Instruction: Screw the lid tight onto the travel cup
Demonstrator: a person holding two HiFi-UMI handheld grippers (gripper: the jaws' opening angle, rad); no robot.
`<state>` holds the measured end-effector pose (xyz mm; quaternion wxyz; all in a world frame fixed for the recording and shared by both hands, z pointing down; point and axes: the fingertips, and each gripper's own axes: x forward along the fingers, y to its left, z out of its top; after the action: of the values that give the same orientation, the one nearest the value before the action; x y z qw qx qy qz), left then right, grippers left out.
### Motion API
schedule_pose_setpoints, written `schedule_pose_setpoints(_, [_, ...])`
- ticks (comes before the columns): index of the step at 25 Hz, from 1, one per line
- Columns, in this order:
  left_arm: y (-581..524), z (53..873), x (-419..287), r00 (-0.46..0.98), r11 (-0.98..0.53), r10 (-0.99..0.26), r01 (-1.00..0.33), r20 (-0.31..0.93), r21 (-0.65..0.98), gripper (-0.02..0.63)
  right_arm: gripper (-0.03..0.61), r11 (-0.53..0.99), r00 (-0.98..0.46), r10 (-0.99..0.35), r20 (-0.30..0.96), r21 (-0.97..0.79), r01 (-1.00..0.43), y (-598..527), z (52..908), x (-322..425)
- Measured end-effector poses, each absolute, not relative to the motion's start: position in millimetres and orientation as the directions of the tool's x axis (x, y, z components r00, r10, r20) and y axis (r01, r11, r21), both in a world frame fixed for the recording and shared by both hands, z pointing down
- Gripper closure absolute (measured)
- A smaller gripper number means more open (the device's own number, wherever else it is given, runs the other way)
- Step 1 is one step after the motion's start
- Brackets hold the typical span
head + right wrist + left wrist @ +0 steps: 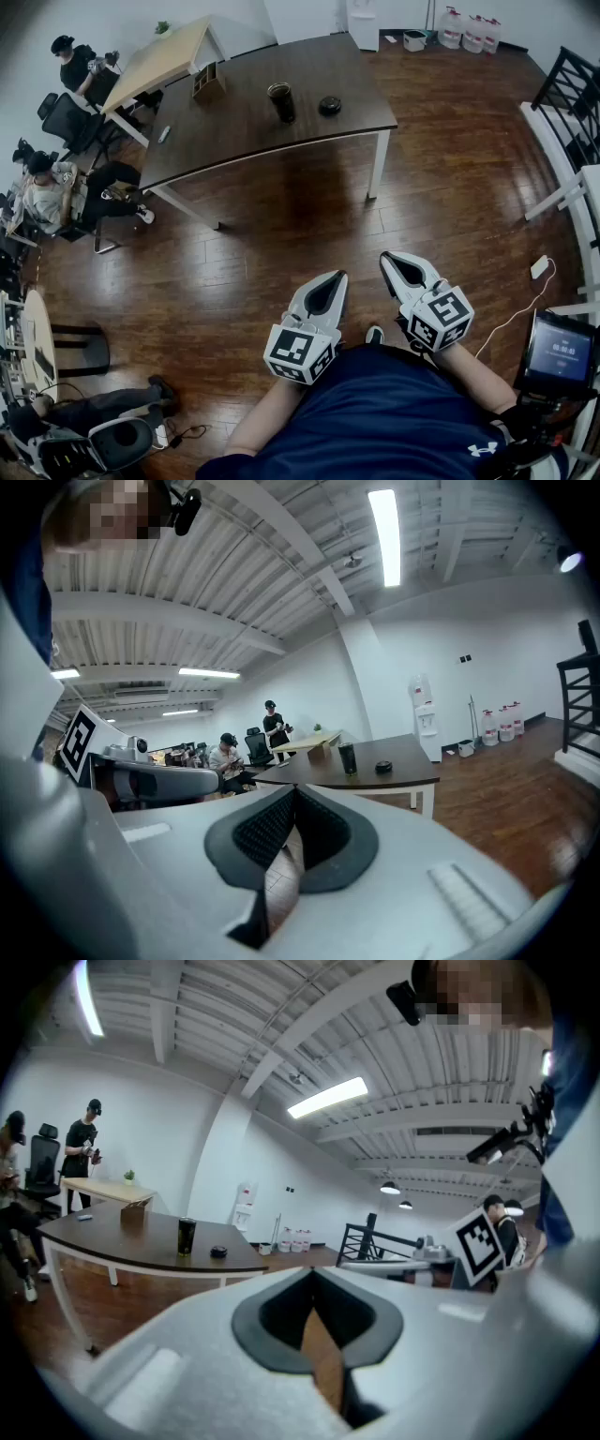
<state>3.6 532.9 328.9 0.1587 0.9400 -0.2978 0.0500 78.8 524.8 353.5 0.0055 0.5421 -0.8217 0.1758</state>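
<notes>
A dark travel cup [281,101] stands upright on the dark brown table [234,127], with its black round lid [329,105] lying apart to its right. Both show small and far in the left gripper view, cup [187,1236] and lid [218,1252], and in the right gripper view, cup [348,758] and lid [382,767]. My left gripper [339,276] and right gripper [383,257] are held close to my body over the wood floor, well short of the table. Both are shut with nothing between the jaws.
A cardboard box [208,82] sits on the table's far left end beside a light wooden desk [159,58]. People sit and stand at the left. Water jugs [469,28] line the back wall. A railing [572,94] and a screen [555,352] are at the right.
</notes>
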Motion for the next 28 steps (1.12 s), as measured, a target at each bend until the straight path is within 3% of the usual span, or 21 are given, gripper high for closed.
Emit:
schedule_pose_setpoints(11, [518.4, 340.5, 33.6, 0.777, -0.736, -0.583, -0.628, 0.238, 0.253, 0.609, 0.568, 0.404, -0.491, -0.844, 0.218, -0.344, -0.848, 510.9, 376.8, 103.0])
schedule_pose_setpoints(28, [303.3, 335.9, -1.8, 0.859, -0.785, -0.495, -0.508, 0.136, 0.355, 0.609, 0.568, 0.262, -0.334, -0.889, 0.313, -0.25, -0.932, 318.1, 374.9, 75.9])
